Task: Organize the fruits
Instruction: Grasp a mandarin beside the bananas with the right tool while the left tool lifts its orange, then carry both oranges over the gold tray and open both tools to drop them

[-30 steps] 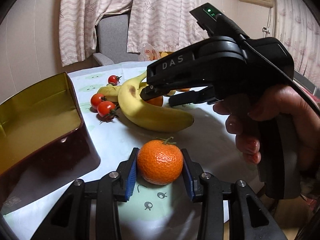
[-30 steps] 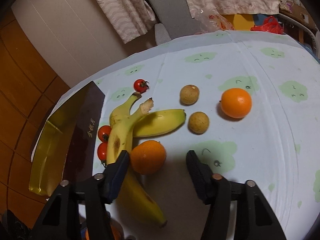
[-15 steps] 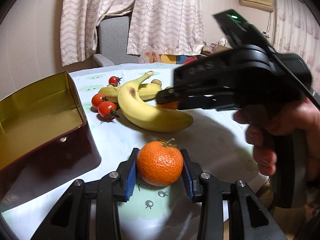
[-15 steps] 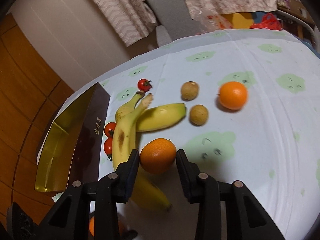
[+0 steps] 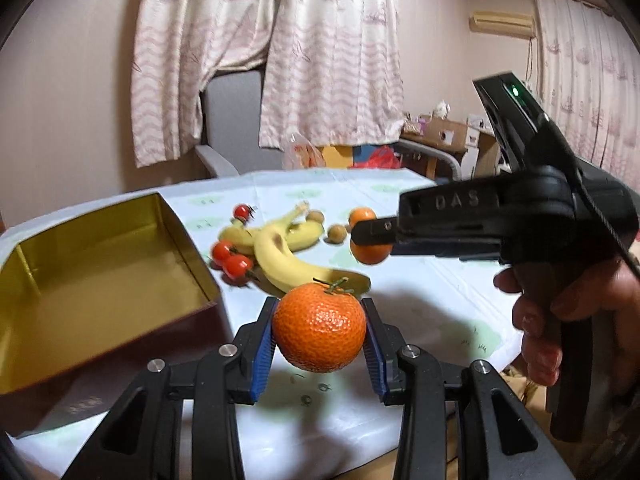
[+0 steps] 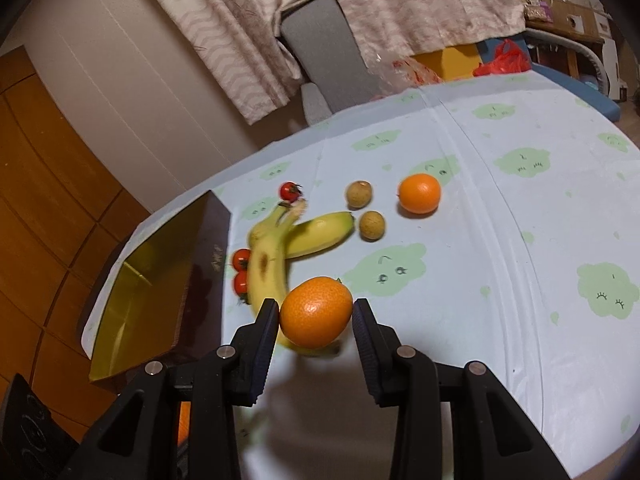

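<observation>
Pale cloud-print tablecloth (image 5: 448, 296) fills the left wrist view, where the left gripper (image 5: 319, 334) pinches a stemmed mandarin (image 5: 319, 328) above it beside the gold-lined tin box (image 5: 80, 280); the neighbouring tool reads "DAS". From the right wrist, the right gripper (image 6: 316, 314) clamps a smooth mandarin (image 6: 316, 312) above the bananas (image 6: 276, 248), lifted off the cloth.

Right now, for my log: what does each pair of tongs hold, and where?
Left tongs: stemmed mandarin, gripped on its sides. Right tongs: another mandarin, likewise.

A home: curtains (image 5: 280, 48), clothed table (image 6: 500, 240), air conditioner (image 5: 502, 22).
</observation>
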`<action>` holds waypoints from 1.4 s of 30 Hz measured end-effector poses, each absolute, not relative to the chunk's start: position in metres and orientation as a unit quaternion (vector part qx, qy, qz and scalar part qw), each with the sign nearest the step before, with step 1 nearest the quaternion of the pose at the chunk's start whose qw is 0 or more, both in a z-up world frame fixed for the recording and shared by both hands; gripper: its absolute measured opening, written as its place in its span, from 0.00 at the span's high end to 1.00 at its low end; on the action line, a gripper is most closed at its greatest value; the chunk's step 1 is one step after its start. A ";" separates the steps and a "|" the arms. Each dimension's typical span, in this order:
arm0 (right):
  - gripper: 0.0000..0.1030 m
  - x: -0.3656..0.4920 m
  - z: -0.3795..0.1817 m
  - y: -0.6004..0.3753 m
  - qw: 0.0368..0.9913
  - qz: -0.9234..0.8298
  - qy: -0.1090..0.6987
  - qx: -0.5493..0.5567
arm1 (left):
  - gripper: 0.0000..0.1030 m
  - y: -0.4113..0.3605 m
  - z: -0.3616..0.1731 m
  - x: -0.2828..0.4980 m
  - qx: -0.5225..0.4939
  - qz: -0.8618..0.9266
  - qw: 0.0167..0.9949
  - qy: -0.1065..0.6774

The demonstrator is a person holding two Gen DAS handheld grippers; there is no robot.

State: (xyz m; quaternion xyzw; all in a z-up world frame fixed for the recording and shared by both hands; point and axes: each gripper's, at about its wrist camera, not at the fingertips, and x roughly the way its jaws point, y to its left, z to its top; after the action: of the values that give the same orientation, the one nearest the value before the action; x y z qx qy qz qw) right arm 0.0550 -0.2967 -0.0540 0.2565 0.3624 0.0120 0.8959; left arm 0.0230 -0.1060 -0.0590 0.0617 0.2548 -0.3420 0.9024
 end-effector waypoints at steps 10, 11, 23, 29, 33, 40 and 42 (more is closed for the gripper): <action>0.62 0.062 -0.030 -0.241 0.907 0.069 0.357 0.212 | 0.61 -0.052 -0.034 0.041 0.037 -0.269 0.926 0.262; 0.62 0.064 -0.027 -0.233 0.908 0.076 0.357 0.206 | 0.61 -0.046 -0.033 0.045 0.036 -0.258 0.928 0.266; 0.62 0.117 -0.018 -0.145 0.908 0.139 0.374 0.127 | 0.61 0.037 -0.038 0.098 0.010 -0.113 0.943 0.314; 0.62 0.137 -0.030 -0.115 0.900 0.152 0.398 0.093 | 0.61 0.061 -0.057 0.113 0.012 -0.080 0.934 0.348; 0.62 0.147 -0.043 -0.104 0.891 0.153 0.419 0.092 | 0.61 0.066 -0.066 0.119 0.020 -0.072 0.929 0.362; 0.62 0.153 -0.055 -0.092 0.882 0.153 0.438 0.083 | 0.61 0.066 -0.077 0.126 0.029 -0.065 0.922 0.380; 0.62 0.154 -0.056 -0.091 0.881 0.152 0.441 0.080 | 0.61 0.067 -0.079 0.127 0.027 -0.066 0.922 0.380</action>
State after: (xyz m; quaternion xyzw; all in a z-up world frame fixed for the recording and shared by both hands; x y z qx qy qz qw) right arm 0.1536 -0.0910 -0.0563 0.0797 0.4409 0.1524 0.8809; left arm 0.1266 0.0669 -0.0785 0.0266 0.3803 -0.0661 0.9221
